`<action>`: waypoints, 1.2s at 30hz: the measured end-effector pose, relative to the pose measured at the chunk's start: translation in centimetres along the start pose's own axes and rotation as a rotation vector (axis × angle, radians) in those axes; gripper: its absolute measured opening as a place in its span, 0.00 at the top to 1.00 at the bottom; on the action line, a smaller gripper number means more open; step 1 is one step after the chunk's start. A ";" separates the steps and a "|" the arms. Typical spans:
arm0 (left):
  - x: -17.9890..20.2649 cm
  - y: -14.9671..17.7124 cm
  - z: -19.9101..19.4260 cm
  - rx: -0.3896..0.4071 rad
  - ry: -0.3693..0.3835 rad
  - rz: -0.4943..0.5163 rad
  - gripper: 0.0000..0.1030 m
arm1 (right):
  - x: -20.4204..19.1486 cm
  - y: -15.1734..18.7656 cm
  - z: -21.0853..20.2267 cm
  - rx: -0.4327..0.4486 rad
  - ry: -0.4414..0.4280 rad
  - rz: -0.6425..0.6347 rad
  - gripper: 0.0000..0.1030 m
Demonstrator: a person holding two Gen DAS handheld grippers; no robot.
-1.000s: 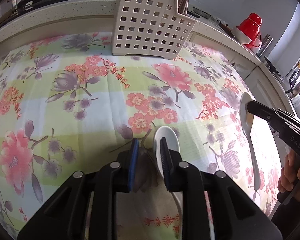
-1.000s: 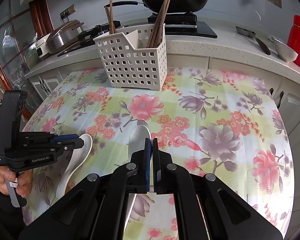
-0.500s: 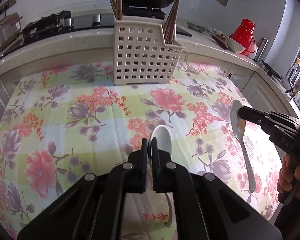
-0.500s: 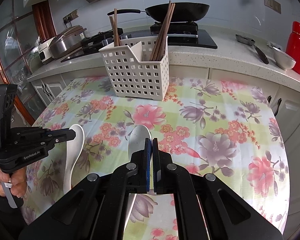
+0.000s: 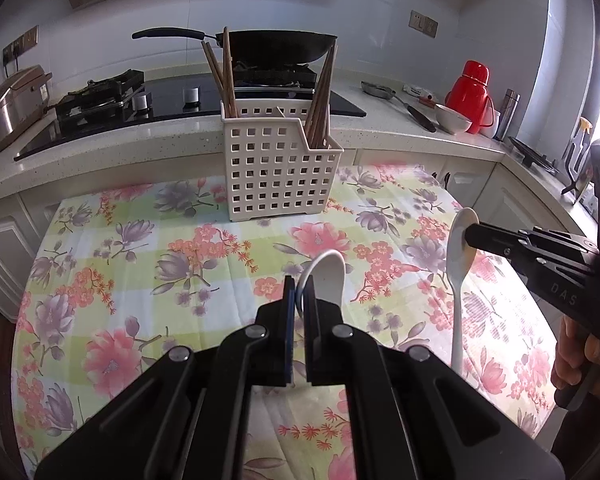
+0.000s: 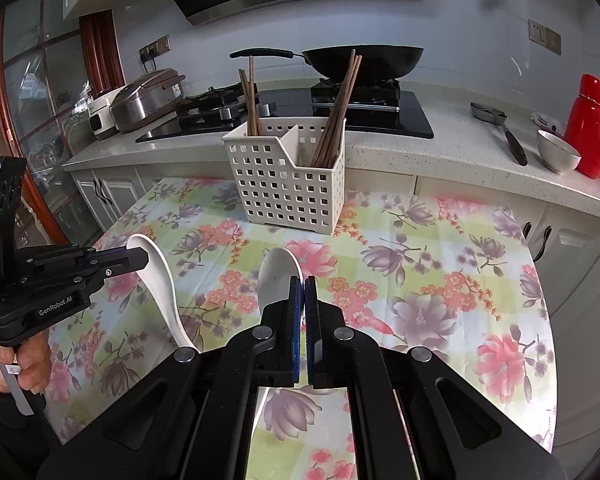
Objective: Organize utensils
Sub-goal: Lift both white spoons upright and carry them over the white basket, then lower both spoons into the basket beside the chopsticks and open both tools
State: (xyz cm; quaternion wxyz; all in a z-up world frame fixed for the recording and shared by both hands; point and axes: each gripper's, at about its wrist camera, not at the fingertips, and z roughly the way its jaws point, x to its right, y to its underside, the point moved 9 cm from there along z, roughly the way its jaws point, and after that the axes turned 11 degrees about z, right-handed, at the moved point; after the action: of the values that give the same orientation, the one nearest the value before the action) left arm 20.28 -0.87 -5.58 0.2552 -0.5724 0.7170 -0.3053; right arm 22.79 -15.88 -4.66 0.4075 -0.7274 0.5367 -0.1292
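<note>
My left gripper (image 5: 299, 290) is shut on a white ceramic spoon (image 5: 328, 276) and holds it above the floral tablecloth. It also shows at the left of the right wrist view (image 6: 156, 276). My right gripper (image 6: 302, 290) is shut on a second white spoon (image 6: 276, 276), also lifted; it shows at the right of the left wrist view (image 5: 460, 256). A white perforated utensil basket (image 5: 278, 168) stands at the table's far edge, with brown chopsticks (image 5: 320, 92) in its compartments. It also shows in the right wrist view (image 6: 288, 184).
The floral tablecloth (image 5: 140, 280) covers the table. Behind it runs a counter with a hob and black wok (image 5: 276, 46), a cooker (image 5: 8, 108) at left, a red thermos (image 5: 470, 94) and a bowl (image 5: 454, 118) at right.
My left gripper closed on its spoon and lifted it off the cloth. Both grippers have risen and pulled back, so the basket looks farther away.
</note>
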 end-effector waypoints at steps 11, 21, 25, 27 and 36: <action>0.1 -0.6 -0.9 0.023 -0.003 0.009 0.96 | -0.5 -0.3 -0.8 0.020 0.000 -0.009 0.97; -1.8 -8.2 -2.5 0.108 -0.041 0.029 0.96 | -1.9 -7.9 -1.2 0.135 0.030 -0.020 0.98; -3.3 -13.4 -3.3 0.156 -0.074 0.042 0.96 | -2.4 -12.5 -1.2 0.187 0.036 -0.018 0.98; -4.1 -15.7 -3.5 0.178 -0.088 0.043 0.96 | -2.8 -14.8 -0.9 0.209 0.038 -0.026 0.98; -7.5 -22.9 -2.0 0.221 -0.143 0.031 0.96 | -2.1 -22.2 1.9 0.271 0.059 -0.014 0.98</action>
State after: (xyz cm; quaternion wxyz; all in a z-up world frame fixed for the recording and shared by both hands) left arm 35.71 3.15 12.59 0.3719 -0.5500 0.6676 -0.3369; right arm 38.20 -11.09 10.91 0.4850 -0.6653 0.5213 -0.2245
